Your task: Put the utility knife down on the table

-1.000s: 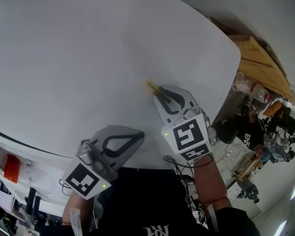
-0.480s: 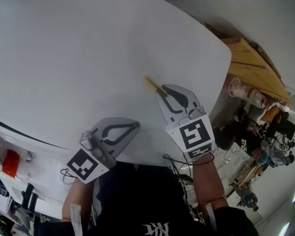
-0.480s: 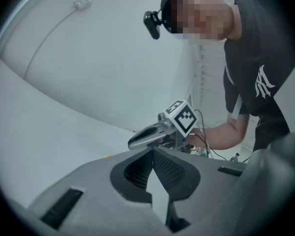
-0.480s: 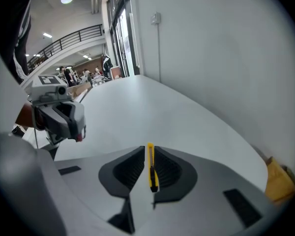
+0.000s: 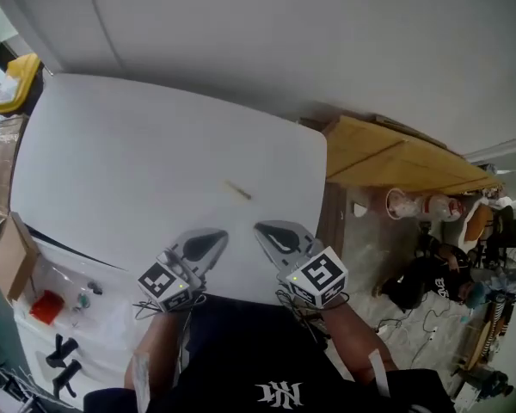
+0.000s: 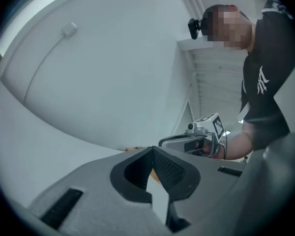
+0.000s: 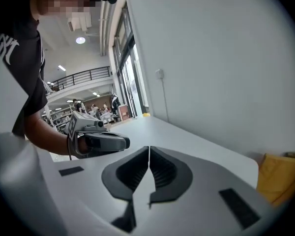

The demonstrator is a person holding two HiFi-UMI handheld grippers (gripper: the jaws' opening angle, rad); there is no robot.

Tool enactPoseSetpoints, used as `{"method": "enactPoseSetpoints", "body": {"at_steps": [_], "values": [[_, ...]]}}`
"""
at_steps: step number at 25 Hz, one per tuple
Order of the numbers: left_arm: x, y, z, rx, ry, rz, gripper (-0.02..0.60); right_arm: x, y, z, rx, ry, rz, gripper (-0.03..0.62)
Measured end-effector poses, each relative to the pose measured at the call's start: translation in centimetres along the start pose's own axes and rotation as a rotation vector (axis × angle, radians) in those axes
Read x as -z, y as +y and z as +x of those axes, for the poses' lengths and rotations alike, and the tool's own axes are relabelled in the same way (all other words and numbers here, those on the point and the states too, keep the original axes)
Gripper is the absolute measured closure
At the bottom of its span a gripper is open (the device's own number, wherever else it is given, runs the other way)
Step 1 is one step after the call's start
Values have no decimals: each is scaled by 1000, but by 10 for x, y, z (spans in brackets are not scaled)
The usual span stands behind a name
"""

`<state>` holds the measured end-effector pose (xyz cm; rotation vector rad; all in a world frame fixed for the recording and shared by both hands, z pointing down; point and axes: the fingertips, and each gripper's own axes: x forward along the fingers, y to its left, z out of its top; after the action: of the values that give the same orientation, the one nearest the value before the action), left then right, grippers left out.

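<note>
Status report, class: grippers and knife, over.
Left gripper shut, empty. Right gripper shut, empty. Utility knife lying on table, beyond both. Nothing blocking.

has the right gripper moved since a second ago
Yes. The right gripper has pulled back from the utility knife, toward the near edge of the table; its tongs are shut and empty.

Utility knife (image 5: 238, 191) yellowish; table (image 5: 112, 162) white; left gripper (image 5: 217, 236), right gripper (image 5: 263, 231) grey, black-white square markers.
</note>
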<state>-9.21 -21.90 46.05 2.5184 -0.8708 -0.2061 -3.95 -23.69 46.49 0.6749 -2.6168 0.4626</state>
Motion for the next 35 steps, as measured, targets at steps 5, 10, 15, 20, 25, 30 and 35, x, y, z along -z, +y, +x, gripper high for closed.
{"method": "enactPoseSetpoints", "body": {"at_steps": [5,10,15,20,25,30,35], "values": [[-16,-112,-1,-15,27,164,580,-7,46,-83,26,-198,-1,586],[2,-225,-9,-20,54,249,580,19,85,-174,47,-341,18,586],[43,-287,-22,-34,134,261,580,46,116,-239,27,-440,69,586],[57,-318,-49,-21,179,367,580,66,166,-255,-15,-441,138,589],[60,-347,-77,34,164,403,580,68,217,-281,36,-466,112,589],[56,-370,-148,28,124,453,580,71,284,-276,64,-448,53,589],[85,-349,-221,-36,162,389,580,76,330,-281,97,-476,-34,589]]}}
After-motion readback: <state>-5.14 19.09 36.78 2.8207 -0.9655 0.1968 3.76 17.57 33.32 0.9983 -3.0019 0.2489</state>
